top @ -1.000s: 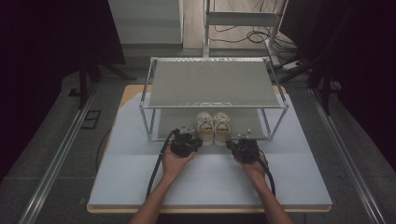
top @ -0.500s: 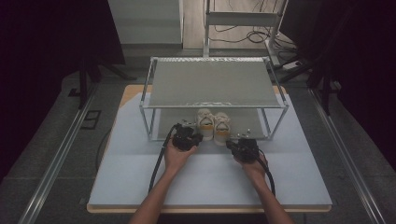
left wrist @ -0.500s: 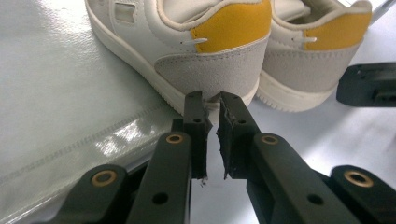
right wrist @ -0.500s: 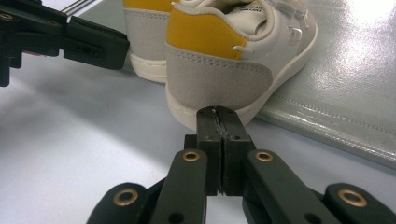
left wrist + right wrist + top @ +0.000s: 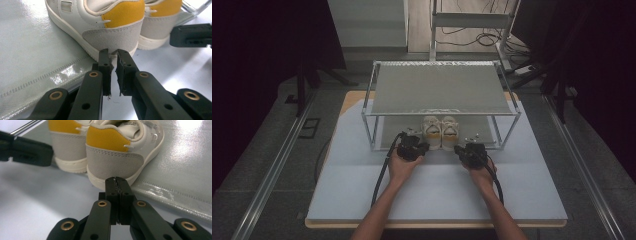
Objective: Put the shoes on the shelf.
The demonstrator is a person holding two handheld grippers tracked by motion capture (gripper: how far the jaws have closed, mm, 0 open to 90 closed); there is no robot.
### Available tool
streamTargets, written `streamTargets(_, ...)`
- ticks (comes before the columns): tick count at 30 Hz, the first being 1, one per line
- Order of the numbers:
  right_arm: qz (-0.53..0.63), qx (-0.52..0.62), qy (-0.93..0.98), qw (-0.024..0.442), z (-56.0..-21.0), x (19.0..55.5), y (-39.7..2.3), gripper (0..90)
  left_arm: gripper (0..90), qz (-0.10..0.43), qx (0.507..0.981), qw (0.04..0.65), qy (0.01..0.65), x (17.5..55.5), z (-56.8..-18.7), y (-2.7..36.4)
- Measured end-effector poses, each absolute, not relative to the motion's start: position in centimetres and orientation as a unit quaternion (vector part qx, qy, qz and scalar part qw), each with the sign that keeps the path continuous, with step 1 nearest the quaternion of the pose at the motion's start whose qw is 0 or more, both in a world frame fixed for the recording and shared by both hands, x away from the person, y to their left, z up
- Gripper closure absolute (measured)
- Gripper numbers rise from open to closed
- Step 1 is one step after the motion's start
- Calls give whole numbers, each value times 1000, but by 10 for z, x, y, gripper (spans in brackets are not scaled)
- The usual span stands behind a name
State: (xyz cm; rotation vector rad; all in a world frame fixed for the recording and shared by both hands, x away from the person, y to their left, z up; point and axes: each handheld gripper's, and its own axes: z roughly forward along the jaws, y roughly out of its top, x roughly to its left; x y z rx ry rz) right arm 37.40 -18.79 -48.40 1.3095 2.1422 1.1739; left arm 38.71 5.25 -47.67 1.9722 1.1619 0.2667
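Where shoes stand, grippers near heels

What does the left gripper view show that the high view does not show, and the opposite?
Left gripper view alone: the left claw slightly open at the left shoe, at its grey suede heel below the yellow tab.

High view alone: the metal rack, its upper shelf above the shoes, and the person's forearms on the white table cover.

Both: the two shoes side by side and the right claw.

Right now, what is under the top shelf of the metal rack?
Under the top shelf stands a pair of white shoes with yellow heels, side by side on the grey lower mat. The shelf hides their toes.
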Motion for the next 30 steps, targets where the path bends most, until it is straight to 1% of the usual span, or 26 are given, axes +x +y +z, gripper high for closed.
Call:
streamTargets(7, 406, 472, 757, 197, -486, 386, -182, 884, 826, 110, 791, 405, 445, 389, -477, 54)
streamTargets(8, 403, 473, 757, 204, -488, 390, -181, 881, 827, 103, 783, 407, 458, 387, -477, 52)
streamTargets(11, 402, 481, 753, 202, -491, 394, -181, 873, 826, 105, 787, 404, 455, 388, -478, 53)
streamTargets(19, 402, 482, 752, 202, -492, 394, -180, 882, 811, 99, 783, 401, 464, 393, -476, 50)
streamTargets(24, 400, 481, 754, 201, -492, 394, -180, 882, 811, 110, 787, 389, 466, 403, -477, 49)
streamTargets(25, 401, 481, 753, 201, -492, 394, -180, 883, 811, 112, 793, 387, 457, 407, -478, 51)
streamTargets(30, 400, 481, 754, 200, -492, 395, -180, 882, 813, 111, 795, 383, 457, 411, -480, 50)
